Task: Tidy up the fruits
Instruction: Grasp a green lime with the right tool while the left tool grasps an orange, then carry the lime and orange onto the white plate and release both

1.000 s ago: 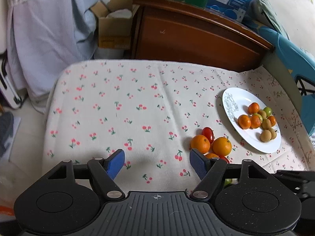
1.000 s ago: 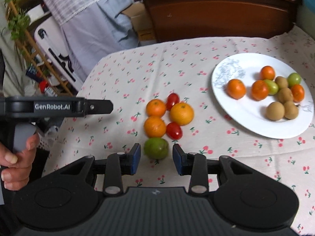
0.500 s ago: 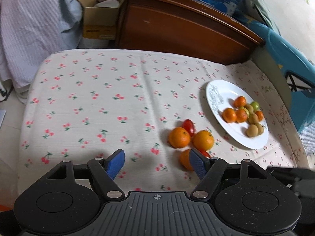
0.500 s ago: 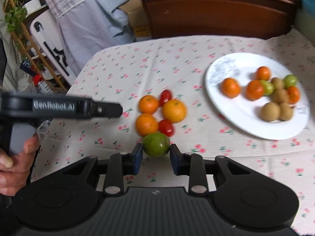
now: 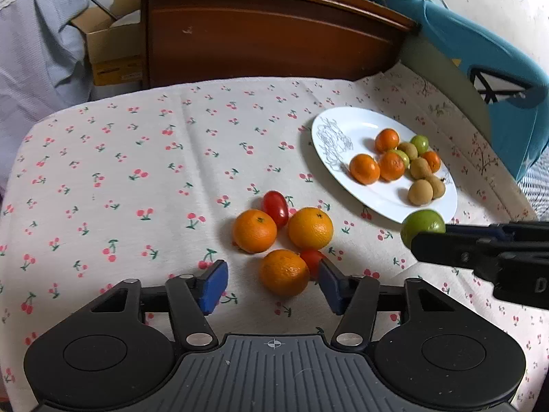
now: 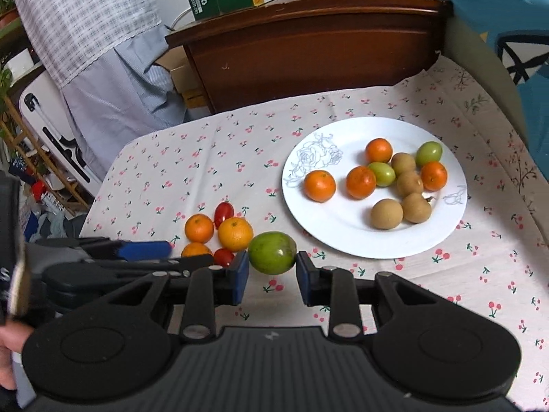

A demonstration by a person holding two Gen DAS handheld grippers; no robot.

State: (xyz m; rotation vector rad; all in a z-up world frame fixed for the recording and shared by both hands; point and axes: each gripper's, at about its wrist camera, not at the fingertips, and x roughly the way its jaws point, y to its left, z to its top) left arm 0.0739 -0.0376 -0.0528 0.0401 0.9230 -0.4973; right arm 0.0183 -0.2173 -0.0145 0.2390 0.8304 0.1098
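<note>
My right gripper (image 6: 272, 276) is shut on a green fruit (image 6: 272, 252) and holds it above the cloth, just left of the white plate (image 6: 343, 237). The green fruit also shows in the left wrist view (image 5: 422, 225). The plate (image 5: 336, 130) holds several small oranges, brown and green fruits. My left gripper (image 5: 272, 283) is open, its blue pads on either side of the nearest orange (image 5: 284, 272). Two more oranges (image 5: 254, 230) (image 5: 310, 227) and two red tomatoes (image 5: 275, 203) (image 5: 311, 260) lie in the same cluster.
The table has a cherry-print cloth (image 5: 137, 158). A brown wooden headboard (image 5: 260, 34) stands behind it, with a cardboard box (image 5: 109, 51) and hanging clothes at the left. A blue chair (image 5: 497, 86) is at the right.
My right gripper closed on the green fruit and lifted it toward the plate. My left gripper moved right and forward until the near orange sat between its open pads.
</note>
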